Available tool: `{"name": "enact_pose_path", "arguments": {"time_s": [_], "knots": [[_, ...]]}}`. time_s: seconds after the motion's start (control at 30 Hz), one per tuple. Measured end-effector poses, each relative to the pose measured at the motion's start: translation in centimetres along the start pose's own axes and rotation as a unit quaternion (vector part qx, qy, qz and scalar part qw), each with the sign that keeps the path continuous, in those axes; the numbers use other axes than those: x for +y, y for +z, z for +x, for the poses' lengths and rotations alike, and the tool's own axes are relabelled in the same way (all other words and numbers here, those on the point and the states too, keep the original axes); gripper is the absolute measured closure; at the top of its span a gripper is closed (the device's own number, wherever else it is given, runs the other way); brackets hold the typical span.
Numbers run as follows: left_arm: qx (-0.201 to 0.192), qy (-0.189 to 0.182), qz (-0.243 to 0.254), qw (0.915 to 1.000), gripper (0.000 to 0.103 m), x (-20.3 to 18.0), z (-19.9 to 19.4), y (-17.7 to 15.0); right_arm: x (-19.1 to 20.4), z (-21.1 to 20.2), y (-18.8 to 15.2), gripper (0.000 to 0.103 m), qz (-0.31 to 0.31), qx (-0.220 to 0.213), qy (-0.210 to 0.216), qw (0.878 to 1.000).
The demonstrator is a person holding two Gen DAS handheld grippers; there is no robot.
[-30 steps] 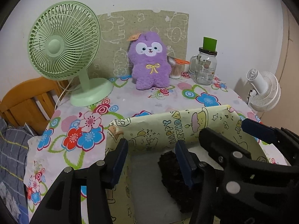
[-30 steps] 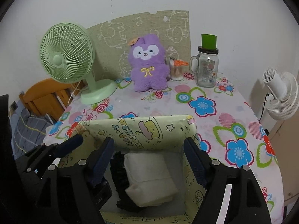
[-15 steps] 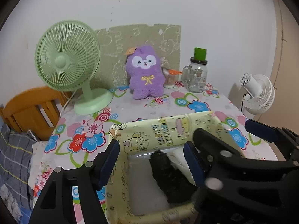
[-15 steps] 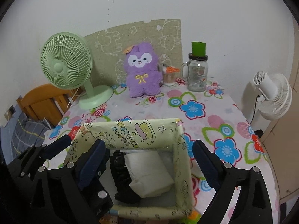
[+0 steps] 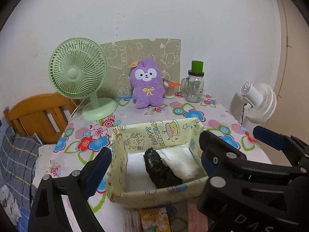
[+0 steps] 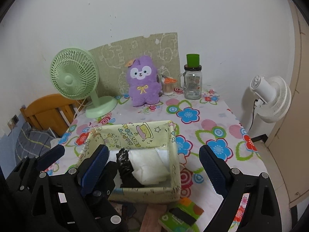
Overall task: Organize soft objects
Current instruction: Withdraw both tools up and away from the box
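Claws: left claw and right claw both stand wide apart with nothing between the pads; the left one's jaws have just been opening, the right one's opened a little sooner.
Soft things: a black bundle and a white pack lie side by side, touching, on the floor of the yellow box, the white one toward its right wall.
Box: sits near the front edge of the table, roughly midway along it (both claws hover above and in front of it).
Plush: a purple toy stands upright at the table's back edge, well apart from the box, between the green fan and the glass jar.
Step in hand: seemingly letting go and drawing clear; two items are stowed, and the plush looks like the soft thing left over.
Doing it well: lift clear of the box walls before swinging toward the back edge, so the light box is not dragged; approach the plush from the front and squeeze its body, avoiding the fan's base and the jar beside it.
Writing: the box's inner back wall reads "HAPPY BIRTHDAY" (seen upside down); the letters "DAS" show on the right claw's body in the left view.
Front clutter: small colourful packets lie at the front edge, print unreadable.
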State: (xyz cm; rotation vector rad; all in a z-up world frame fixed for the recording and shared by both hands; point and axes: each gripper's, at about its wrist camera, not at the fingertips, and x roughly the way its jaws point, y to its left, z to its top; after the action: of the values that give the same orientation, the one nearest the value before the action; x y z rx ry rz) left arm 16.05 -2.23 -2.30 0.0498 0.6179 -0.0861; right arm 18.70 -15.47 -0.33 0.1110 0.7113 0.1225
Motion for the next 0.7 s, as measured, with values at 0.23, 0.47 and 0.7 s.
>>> {"name": "enact_pose_path", "arguments": {"time_s": [0.23, 0.47, 0.7], "knots": [[-0.013, 0.001, -0.001, 0.9999, 0.001, -0.8, -2.4, -0.8, -0.3, -2.7, -0.7, 0.006, -0.004, -0.016, -0.003, 1.0], [-0.007, -0.02, -0.011, 0.9997, 0.001, -1.0, -4.0, -1.6, -0.5, -5.2, -1.7, 0.002, -0.007, -0.031, -0.006, 0.999], [-0.013, -0.028, -0.018, 0.9993, 0.001, -1.4, -5.7, -2.7, -0.6, -7.1, -2.7, 0.0, -0.012, -0.041, -0.005, 0.999]]}}
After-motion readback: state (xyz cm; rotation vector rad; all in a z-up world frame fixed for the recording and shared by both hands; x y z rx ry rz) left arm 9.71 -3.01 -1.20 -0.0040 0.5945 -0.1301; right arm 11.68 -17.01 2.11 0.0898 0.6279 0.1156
